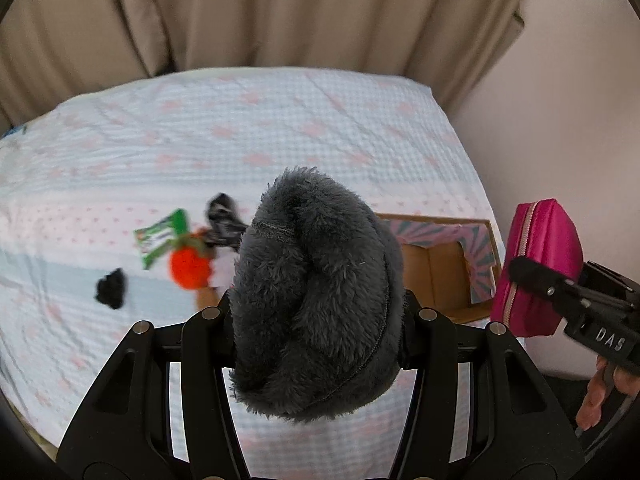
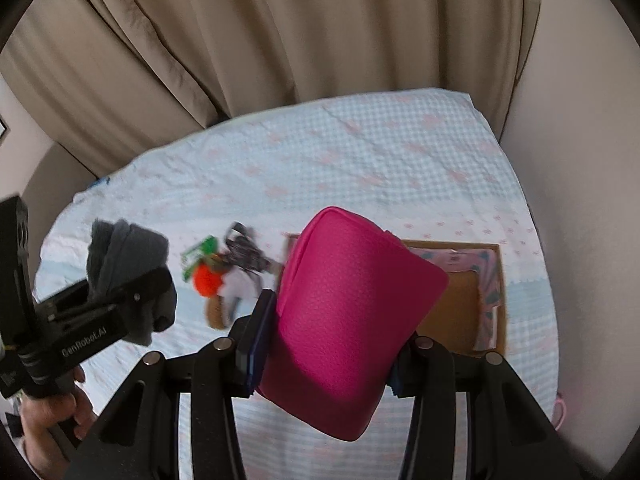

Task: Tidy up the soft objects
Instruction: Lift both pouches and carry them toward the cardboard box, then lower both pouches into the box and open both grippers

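Fuzz fills the left wrist view, left tool [image 1: 316, 312] clamped on a shaggy grey plush bundle [image 1: 316, 300] above the bed [image 1: 280, 128], while only the right wrist view shows the right tool [image 2: 332, 344] squeezing a pebbled magenta zip pouch [image 2: 348, 312] over the open cardboard box [image 2: 452, 312].

We see soft, even, fairly dim daylight with no glare and only faint shadows, strong fisheye bending and black corners at the edges, and motion blur smearing the bedsheet [image 1: 280, 128] and the toys [image 2: 208, 272] lying on it.
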